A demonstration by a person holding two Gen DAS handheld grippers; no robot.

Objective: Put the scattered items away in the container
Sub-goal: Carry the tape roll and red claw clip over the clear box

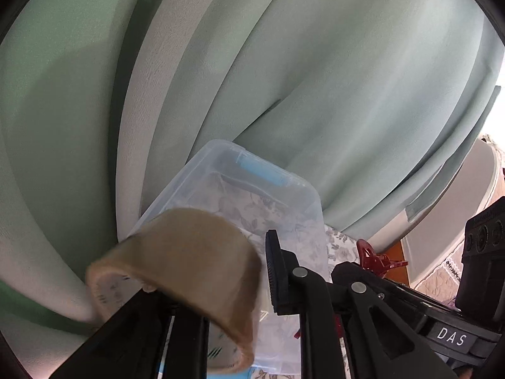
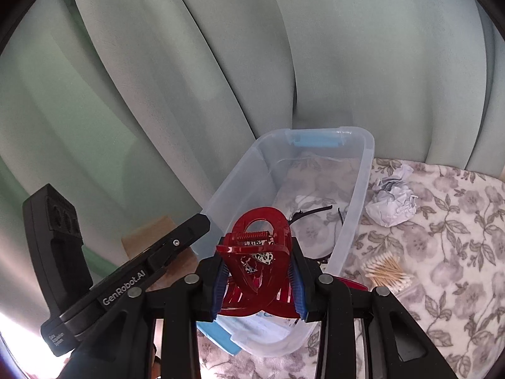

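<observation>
A dark red hair claw clip [image 2: 255, 252] is held clamped between the blue-padded fingers of the right gripper [image 2: 259, 284]. Its looped handles point up and away from the camera while its toothed end points down toward the gripper body, so its long axis runs roughly along the fingers. It is held above the near end of the clear plastic storage bin [image 2: 359, 189], whose long axis runs away from the camera toward the green curtain [image 2: 189, 63].

In the left wrist view, a roll of brown packing tape [image 1: 189, 262] is seen at the left gripper [image 1: 214, 278]. The roll is blurred and stands on edge, its band curving over the left finger. The right finger's ridged pad [image 1: 276, 271] stands apart from the roll, so the jaws are seen parted and not pressing on it. The roll is above the bin's near left rim. The lower part of the roll is cut off by the frame and the gripper body.

Only the right wrist view shows the bin's inside: a thin dark headband [image 2: 311, 213] lies on the bottom, partly hidden behind the clip. That view alone also shows, on the floral cloth [image 2: 442, 237] right of the bin, a crumpled paper ball [image 2: 391, 202] and a bundle of cotton swabs [image 2: 388, 271]. In the left wrist view the clip appears only as a small red shape at the right.
</observation>
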